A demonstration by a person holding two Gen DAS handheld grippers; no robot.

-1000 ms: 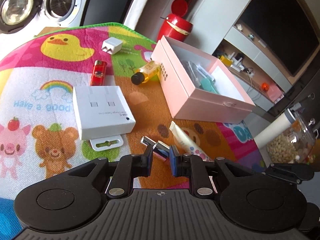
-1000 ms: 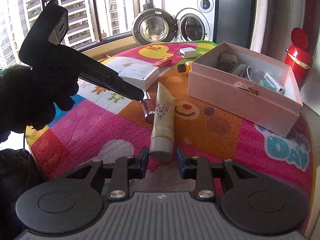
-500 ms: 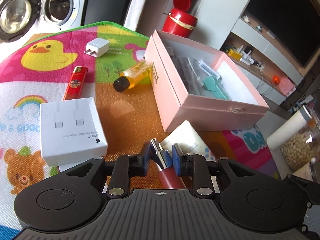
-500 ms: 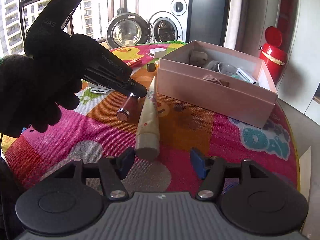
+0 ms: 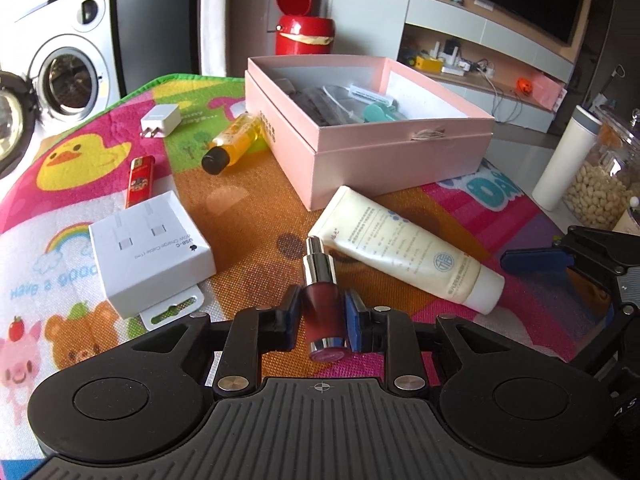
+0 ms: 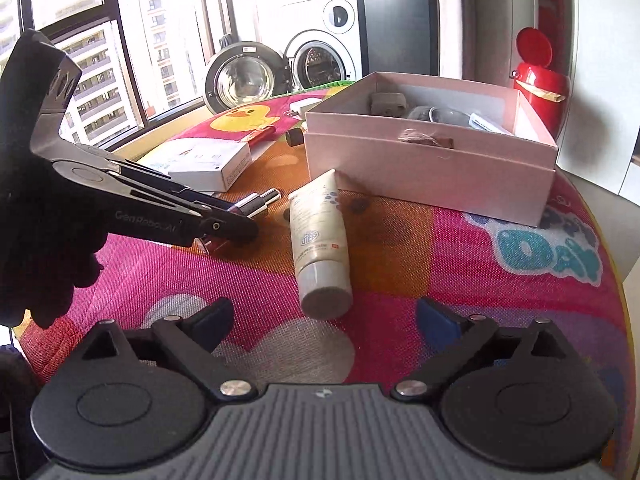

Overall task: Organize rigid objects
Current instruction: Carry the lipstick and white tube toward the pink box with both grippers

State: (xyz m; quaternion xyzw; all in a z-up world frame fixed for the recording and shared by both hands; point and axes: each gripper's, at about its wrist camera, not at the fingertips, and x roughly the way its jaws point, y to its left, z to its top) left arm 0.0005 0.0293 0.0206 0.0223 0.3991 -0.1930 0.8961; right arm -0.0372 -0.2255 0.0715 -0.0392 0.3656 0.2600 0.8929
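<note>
Red bottle (image 5: 323, 312): now gripped in my left claw (image 5: 320, 316).
Right claw (image 6: 325, 316): jaws opening wide, cream tube (image 6: 320, 240) released onto table mat (image 6: 440, 264).

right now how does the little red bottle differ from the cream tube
The red bottle is small, dark red with a silver pump top, and sits between the left gripper's jaws. The cream tube is longer, off-white with a white cap, and lies free on the mat, with the right gripper opening wide just short of its cap. Both point toward the pink box.

Red bottle (image 5: 323, 312) between left hand-held gripper (image 5: 322, 314) pads
</note>
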